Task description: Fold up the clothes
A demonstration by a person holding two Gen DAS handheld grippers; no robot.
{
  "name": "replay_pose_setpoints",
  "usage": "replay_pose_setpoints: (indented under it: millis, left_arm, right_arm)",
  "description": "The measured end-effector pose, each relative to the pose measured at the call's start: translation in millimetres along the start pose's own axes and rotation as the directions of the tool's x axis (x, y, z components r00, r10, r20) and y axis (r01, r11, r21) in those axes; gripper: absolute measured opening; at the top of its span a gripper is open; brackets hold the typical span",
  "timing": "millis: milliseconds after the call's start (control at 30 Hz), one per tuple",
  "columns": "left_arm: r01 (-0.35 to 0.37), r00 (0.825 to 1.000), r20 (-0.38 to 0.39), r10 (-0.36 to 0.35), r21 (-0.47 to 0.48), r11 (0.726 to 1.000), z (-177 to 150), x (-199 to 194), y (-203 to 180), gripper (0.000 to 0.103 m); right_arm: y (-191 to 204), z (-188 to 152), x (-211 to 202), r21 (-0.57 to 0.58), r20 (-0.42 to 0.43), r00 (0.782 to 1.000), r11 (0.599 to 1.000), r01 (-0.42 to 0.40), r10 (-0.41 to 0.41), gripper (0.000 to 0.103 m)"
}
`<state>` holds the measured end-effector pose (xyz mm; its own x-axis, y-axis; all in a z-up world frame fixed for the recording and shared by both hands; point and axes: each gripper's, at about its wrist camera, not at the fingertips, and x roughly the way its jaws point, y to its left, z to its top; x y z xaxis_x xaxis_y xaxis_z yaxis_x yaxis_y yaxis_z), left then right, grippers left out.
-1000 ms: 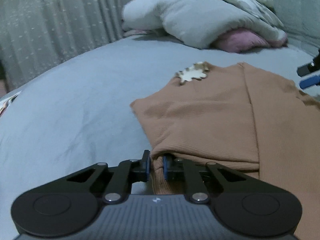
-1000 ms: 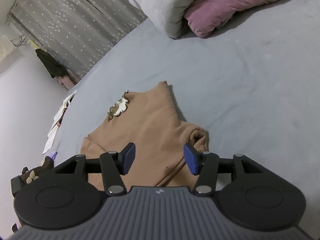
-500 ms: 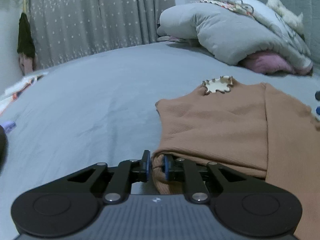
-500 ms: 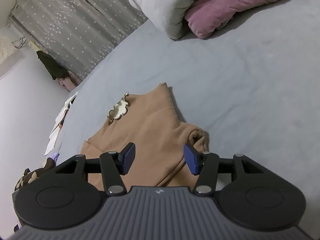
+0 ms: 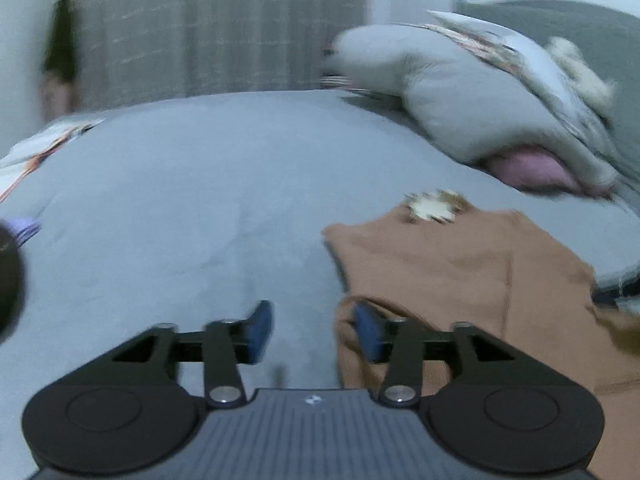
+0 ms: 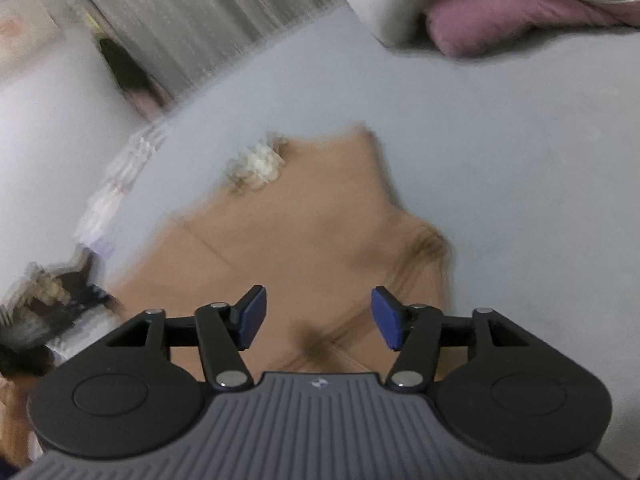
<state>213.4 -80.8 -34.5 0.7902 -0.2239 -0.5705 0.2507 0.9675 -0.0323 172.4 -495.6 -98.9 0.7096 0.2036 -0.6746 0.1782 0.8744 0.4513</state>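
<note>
Left gripper [image 5: 306, 334]: jaws opening, nothing pinched, hem edge just beside one pad. Tan ribbed knit top [image 5: 432, 264] flat on grey-blue bed sheet [image 5: 180, 200], sides apparently folded in; final fold probably pending. Right gripper [image 6: 318, 316]: jaws opening, empty, above the top.

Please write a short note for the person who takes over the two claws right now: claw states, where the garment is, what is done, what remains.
Left claw: jaws opening, nothing pressed between the pads; the brown top's edge lies at its right pad.
Right claw: jaws opening, empty, over the top.
The top lies partly folded on the grey bed, its lace collar at the far end, bedding pile beyond.
Done: side folded in.
Left: probably fold again and tidy.
</note>
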Motion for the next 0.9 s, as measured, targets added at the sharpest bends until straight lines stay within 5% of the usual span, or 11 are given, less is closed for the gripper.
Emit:
replay_pose_setpoints:
  millis: [133, 233, 300, 367, 433, 500, 700, 900]
  left_arm:
    - [0.076, 0.994, 0.080, -0.072, -0.052, 0.996, 15, -14, -10, 0.079]
    - [0.097, 0.994, 0.057, -0.097, 0.005, 0.995, 16, -2, -36, 0.080]
    - [0.111, 0.993, 0.030, -0.112, 0.050, 0.993, 14, 8, -55, 0.080]
    - [0.053, 0.997, -0.053, -0.050, 0.066, 0.996, 0, 38, -73, 0.080]
    - [-0.022, 0.990, -0.139, 0.027, 0.040, 0.999, -15, 61, -71, 0.083]
    - [-0.023, 0.988, -0.152, 0.022, -0.002, 1.000, -20, 67, -63, 0.085]
    - [-0.010, 0.985, -0.170, 0.000, -0.058, 0.998, -7, 41, -44, 0.085]
    - [0.071, 0.972, -0.219, -0.090, -0.094, 0.993, -48, -39, -18, 0.086]
  right_arm:
    - [14, 4, -17, -0.078, 0.105, 0.994, 0.996, 0.037, -0.029, 0.062]
    - [30, 5, -23, -0.162, 0.175, 0.984, 0.987, -0.009, 0.038, 0.070]
    - [32, 3, -16, -0.186, 0.155, 0.985, 0.982, -0.041, 0.070, 0.073]
    - [31, -1, 2, -0.235, 0.095, 0.994, 0.971, -0.031, 0.054, 0.074]
    - [25, -9, 23, -0.285, 0.015, 1.000, 0.959, -0.010, 0.015, 0.074]
    - [23, -11, 22, -0.321, 0.031, 0.999, 0.947, -0.025, 0.037, 0.074]
    - [24, -1, 7, -0.266, 0.025, 1.000, 0.964, 0.020, -0.014, 0.074]
    - [7, -8, -34, -0.185, 0.035, 0.999, 0.983, -0.023, 0.030, 0.078]
